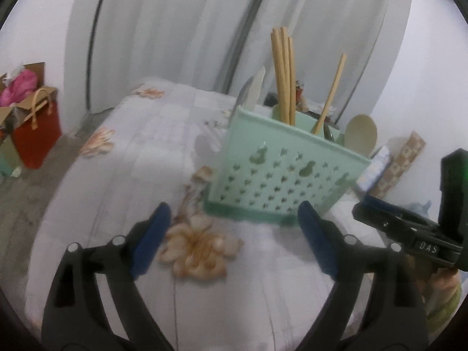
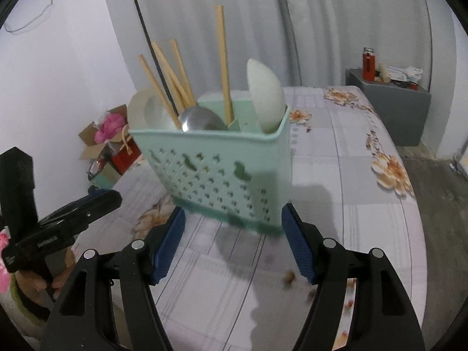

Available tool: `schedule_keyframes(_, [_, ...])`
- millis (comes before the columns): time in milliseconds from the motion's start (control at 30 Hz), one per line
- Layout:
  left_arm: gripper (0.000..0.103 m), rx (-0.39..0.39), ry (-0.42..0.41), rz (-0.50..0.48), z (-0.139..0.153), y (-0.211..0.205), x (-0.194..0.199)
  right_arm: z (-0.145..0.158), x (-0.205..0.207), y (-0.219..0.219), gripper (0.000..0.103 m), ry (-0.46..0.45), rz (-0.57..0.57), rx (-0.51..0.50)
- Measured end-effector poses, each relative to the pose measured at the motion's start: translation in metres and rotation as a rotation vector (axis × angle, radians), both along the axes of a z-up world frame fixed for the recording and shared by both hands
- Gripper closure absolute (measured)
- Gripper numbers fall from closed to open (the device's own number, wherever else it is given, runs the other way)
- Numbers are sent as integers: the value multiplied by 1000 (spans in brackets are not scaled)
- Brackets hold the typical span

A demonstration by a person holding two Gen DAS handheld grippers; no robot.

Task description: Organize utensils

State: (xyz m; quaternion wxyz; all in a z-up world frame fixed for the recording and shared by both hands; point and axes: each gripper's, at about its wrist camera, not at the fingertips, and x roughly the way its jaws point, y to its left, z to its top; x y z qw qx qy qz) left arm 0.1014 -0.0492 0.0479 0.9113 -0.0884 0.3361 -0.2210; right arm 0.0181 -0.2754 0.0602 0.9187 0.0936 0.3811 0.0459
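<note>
You are facing a mint-green plastic utensil holder [image 2: 222, 163] standing upright on the floral bedspread [image 2: 365, 204], its front wall pierced with small cut-out shapes. Several pale wooden chopsticks [image 2: 169, 82] lean together in one compartment, and a single chopstick [image 2: 223, 64] stands almost straight in another. A cream plastic spoon [image 2: 266, 96] sits bowl-up at one end, and a metal spoon bowl [image 2: 201, 121] rests just inside the rim.

My left gripper [image 1: 234, 228] hangs with blue pads spread and empty before the mint utensil caddy [image 1: 280, 181] at twelve o'clock on the floral bedspread [image 1: 131, 152], my right gripper [image 1: 409, 228] at three o'clock.
</note>
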Motion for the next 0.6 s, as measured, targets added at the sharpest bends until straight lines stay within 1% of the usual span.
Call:
schedule_keyframes(33, [16, 19, -2, 13, 0, 1, -7, 0, -4, 4, 36, 4, -6, -14])
schedule_keyframes(100, [13, 59, -4, 45, 1, 3, -17, 1, -12, 15, 29, 11, -23, -63])
schedule_keyframes(267, [10, 116, 7, 97, 2, 4, -43, 6, -25, 40, 19, -4, -44, -150])
schedule_keyframes(367, [9, 145, -12, 105, 3, 4, -52, 7, -30, 53, 14, -15, -52, -198])
schedule_keyframes(433, [9, 179, -32, 145, 6, 5, -56, 8, -32, 58, 11, -20, -73, -225])
schedule_keyframes(500, [9, 179, -36, 164, 10, 8, -57, 8, -35, 60, 7, -17, -77, -219])
schedule_keyframes(600, [9, 171, -44, 185, 16, 12, -60, 10, -38, 62, 7, -24, -91, -227])
